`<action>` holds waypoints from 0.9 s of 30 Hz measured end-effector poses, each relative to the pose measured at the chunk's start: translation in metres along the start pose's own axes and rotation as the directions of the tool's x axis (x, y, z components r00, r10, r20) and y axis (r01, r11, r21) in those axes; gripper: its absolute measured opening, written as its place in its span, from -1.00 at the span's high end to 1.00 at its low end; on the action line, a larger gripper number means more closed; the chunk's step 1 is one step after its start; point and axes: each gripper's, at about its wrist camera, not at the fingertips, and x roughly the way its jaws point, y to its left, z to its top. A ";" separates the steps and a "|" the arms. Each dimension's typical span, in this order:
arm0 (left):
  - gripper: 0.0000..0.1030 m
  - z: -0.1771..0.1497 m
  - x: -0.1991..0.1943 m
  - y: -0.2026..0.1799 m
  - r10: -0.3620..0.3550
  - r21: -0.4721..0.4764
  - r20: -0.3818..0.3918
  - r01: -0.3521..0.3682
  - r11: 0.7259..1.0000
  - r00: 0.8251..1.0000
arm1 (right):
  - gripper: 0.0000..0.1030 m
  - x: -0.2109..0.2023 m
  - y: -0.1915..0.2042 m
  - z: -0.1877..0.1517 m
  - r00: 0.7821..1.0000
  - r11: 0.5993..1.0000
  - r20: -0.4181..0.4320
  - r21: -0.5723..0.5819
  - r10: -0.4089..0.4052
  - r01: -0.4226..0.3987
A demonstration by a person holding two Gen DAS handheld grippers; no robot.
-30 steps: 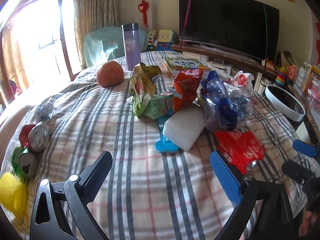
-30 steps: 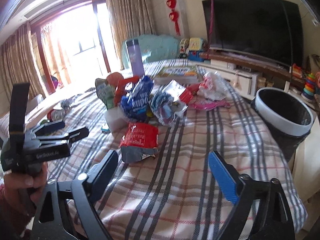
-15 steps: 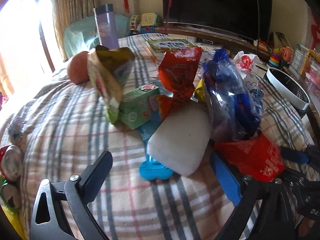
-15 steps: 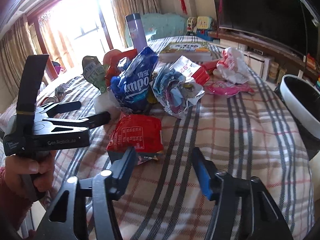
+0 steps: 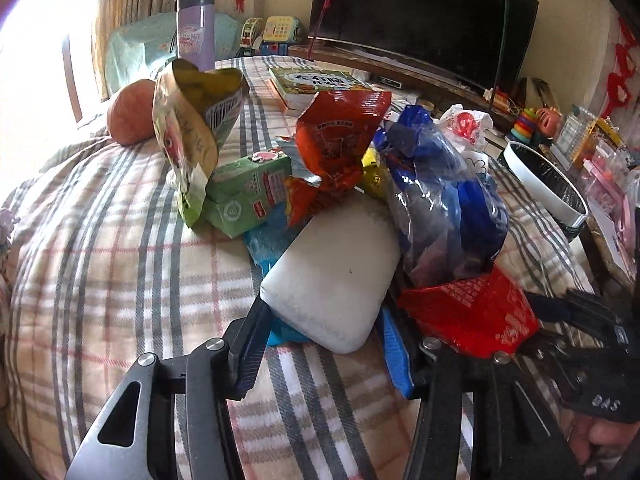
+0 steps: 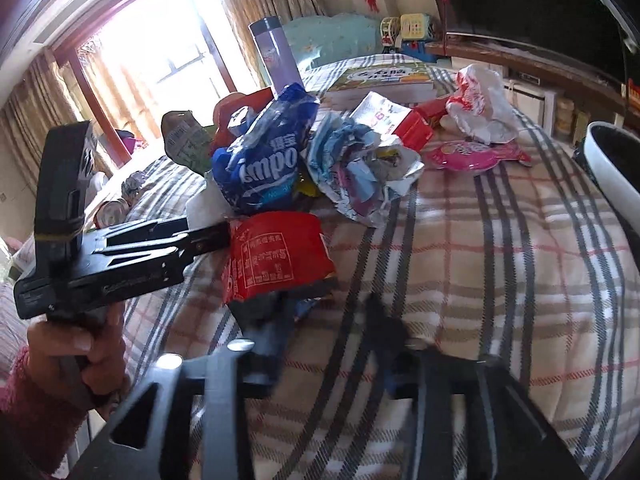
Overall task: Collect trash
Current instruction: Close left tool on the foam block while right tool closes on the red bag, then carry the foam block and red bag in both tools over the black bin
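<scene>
Trash is piled on a plaid-covered table (image 5: pixel 120 280). A white foam block (image 5: pixel 332 280) lies on a blue wrapper at the pile's near side. My left gripper (image 5: pixel 324 340) is closing, and its pads touch the near end of the block on both sides. To the right lies a red packet (image 5: pixel 468 312) (image 6: pixel 280 256). My right gripper (image 6: pixel 326 320) (image 5: pixel 560 324) is also closing, with the packet's near corner between its jaws. The right finger stands apart from the packet. In the right wrist view the left gripper (image 6: pixel 216 240) reaches in behind the red packet.
A blue bag (image 5: pixel 440 200), an orange-red bag (image 5: pixel 340 132), a green carton (image 5: pixel 248 192) and a yellow-green bag (image 5: pixel 192 120) stand behind. A crumpled wrapper (image 6: pixel 360 168), pink packet (image 6: pixel 476 156) and white plastic bag (image 6: pixel 480 108) lie farther right. A white bin (image 5: pixel 536 188) (image 6: pixel 612 184) stands off the table's right edge.
Both grippers moved forward and down to the pile. The left jaws narrowed from wide open onto the white block. The right jaws narrowed beside the red packet.
</scene>
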 end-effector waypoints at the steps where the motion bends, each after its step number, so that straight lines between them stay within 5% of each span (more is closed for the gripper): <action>1: 0.03 -0.002 -0.002 -0.001 -0.004 -0.002 -0.001 0.004 1.000 1.000 | 0.14 0.002 0.002 0.002 1.000 1.000 0.000 -0.004 -0.006 0.006; 6: 0.06 -0.005 -0.009 -0.004 -0.020 0.002 -0.001 0.020 1.000 1.000 | 0.15 0.013 0.004 0.015 1.000 1.000 0.004 -0.011 0.021 -0.021; 12: 0.07 -0.013 -0.019 -0.005 -0.042 -0.008 0.004 0.042 0.999 0.999 | 0.55 0.009 0.006 0.019 0.999 0.999 0.036 -0.023 0.038 -0.037; 27: 0.08 -0.041 -0.057 -0.079 -0.184 0.096 0.010 0.182 0.979 0.983 | 0.56 -0.068 -0.055 -0.015 0.983 0.987 0.111 0.090 -0.145 0.135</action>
